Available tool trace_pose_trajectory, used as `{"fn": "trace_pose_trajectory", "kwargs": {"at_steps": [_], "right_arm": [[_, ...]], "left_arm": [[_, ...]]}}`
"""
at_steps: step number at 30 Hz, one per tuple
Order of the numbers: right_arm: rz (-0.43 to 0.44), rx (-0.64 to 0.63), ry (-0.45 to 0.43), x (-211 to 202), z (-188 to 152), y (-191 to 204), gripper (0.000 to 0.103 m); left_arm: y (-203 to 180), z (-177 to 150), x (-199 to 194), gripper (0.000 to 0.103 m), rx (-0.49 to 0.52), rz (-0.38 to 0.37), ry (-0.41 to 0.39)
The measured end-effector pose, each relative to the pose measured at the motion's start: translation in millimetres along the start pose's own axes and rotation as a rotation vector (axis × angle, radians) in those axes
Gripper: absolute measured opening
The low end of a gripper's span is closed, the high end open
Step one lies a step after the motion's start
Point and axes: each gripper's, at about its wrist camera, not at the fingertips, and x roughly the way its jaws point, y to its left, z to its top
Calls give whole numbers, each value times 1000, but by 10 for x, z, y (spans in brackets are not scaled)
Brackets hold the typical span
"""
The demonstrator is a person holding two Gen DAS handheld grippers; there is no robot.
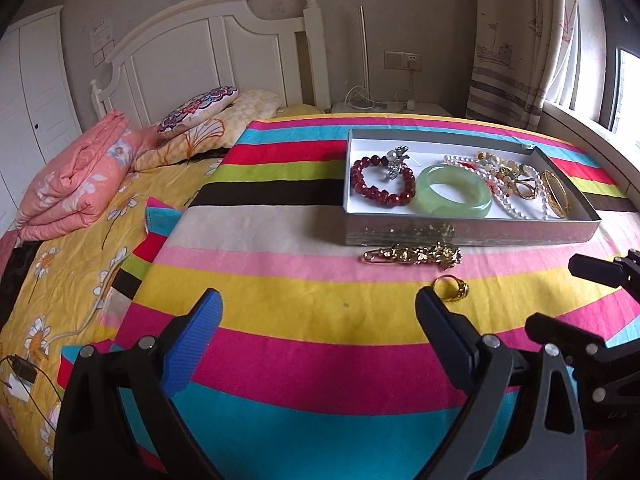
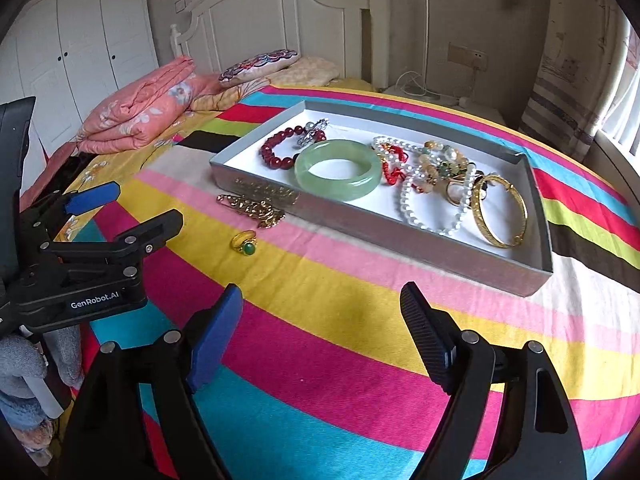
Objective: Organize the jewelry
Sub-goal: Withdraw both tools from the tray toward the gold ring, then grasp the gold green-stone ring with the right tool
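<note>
A: Jaws first?
B: Left gripper (image 1: 318, 312): jaws wide apart, nothing btwn them. Right gripper (image 2: 322, 304): same, apart and empty. No earlier pic to compare w/.

A: Pose?
B: Both tilted down over the striped bedspread (image 2: 340, 340), side by side on the near side of the tray (image 2: 400, 236), well short of it. In the right wrist view the left gripper sits at the left edge, fingers aimed toward the tray.

A: Any writing?
B: "GenRobot.AI" in white on the left gripper's body, right wrist view. Nothing else legible.

A: Jewelry?
B: Gold ring (image 2: 245, 243) w/ green stone lies on the bedspread in front of the tray, apart from it. Gold chain piece (image 2: 256, 208) just beside the tray's front wall. In the tray: red bead bracelet (image 2: 276, 152), silver brooch (image 2: 312, 130) on it, green bangle (image 2: 338, 168), white pearl strands (image 2: 432, 208), gold bangle (image 2: 500, 210).

A: Beyond the tray?
B: Folded pink quilt (image 2: 140, 114), pillows, white headboard (image 2: 280, 12).
</note>
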Motion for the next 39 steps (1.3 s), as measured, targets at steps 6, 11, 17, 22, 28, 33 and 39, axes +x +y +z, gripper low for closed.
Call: {"fn": "trace_pose_trajectory", "kwargs": {"at_steps": [6,11,17,22,28,33,39], "right_arm": [[-20,-59,63,172,33,114,81],[-15,-94,109,300,85,189,81],[15,-104,120,429,210,261,81],[30,-143,117,513,310,350,81],[78,-184,101,530,353,421,61],[31,-230,77,432,314,503,17],[52,-172,38,208,166,324,17]], "left_arm": [[32,-1,32,96,-24,-4,9],[33,14,41,96,-34,-5,13],[12,14,20,96,-30,10,3],[86,24,31,96,-78,11,6],[115,26,6,96,-95,20,-5],[149,22,17,96,-90,22,16],[263,-21,-8,96,-96,31,31]]}}
